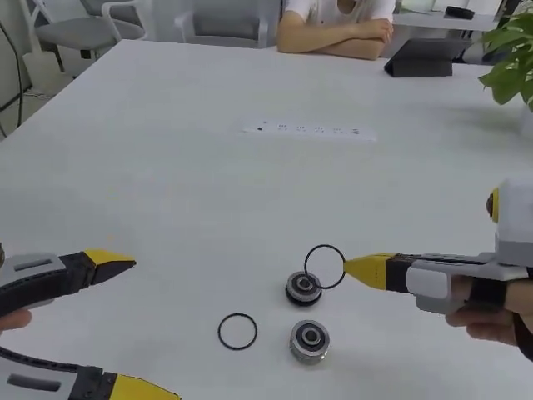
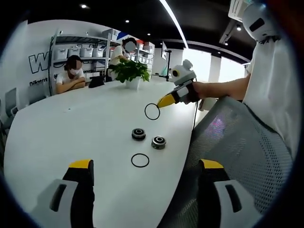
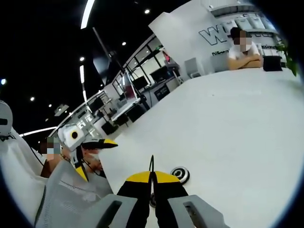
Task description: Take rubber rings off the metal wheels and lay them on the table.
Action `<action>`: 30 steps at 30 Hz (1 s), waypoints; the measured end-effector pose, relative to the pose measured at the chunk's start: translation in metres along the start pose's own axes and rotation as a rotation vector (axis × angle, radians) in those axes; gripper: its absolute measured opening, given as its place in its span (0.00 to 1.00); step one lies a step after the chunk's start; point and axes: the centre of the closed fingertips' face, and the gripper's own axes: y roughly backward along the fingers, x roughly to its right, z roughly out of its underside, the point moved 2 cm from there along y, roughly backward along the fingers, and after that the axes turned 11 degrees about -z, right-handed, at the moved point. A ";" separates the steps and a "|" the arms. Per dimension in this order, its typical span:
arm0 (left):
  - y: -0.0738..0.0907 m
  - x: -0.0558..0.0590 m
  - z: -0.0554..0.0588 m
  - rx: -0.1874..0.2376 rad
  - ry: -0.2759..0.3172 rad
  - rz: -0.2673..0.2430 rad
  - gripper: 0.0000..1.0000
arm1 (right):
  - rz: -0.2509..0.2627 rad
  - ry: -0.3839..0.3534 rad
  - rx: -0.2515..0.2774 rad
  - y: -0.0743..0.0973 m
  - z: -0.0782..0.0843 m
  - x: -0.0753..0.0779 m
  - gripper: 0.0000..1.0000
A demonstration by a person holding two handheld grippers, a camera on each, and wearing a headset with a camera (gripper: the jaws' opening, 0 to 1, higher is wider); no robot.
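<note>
While the right gripper reaches in from the right edge of the head view, its yellow jaws are pinched together on a black rubber ring, held by its right side. In the left gripper view that ring hangs in the air at mid-frame, clear of the table and up-right of both wheels. In the right gripper view the jaws meet at bottom centre w/ the ring edge-on between them, a thin dark line.

Left gripper sits at the lower left of the head view, jaws spread wide, nothing between them; same in its own view, tips far apart along the bottom.

Two metal wheels lie flat at lower centre of the head view. Upper wheel is just below-left of the held ring and looks darker round the rim. Lower wheel is near it, more silver. A second ring lies flat on the table, left of the lower wheel, not touching.

Power strip at upper centre; a person's folded arms at the top edge; plant upper right.
</note>
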 end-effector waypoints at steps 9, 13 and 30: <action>-0.004 0.006 0.002 -0.002 0.017 0.017 0.90 | -0.013 0.019 0.017 -0.002 -0.005 -0.005 0.00; -0.006 0.010 0.003 -0.001 0.025 0.028 0.91 | -0.023 0.022 0.015 -0.004 -0.005 -0.008 0.00; -0.009 0.019 0.005 0.004 0.034 0.057 0.94 | -0.060 0.077 -0.080 -0.027 0.008 -0.023 0.00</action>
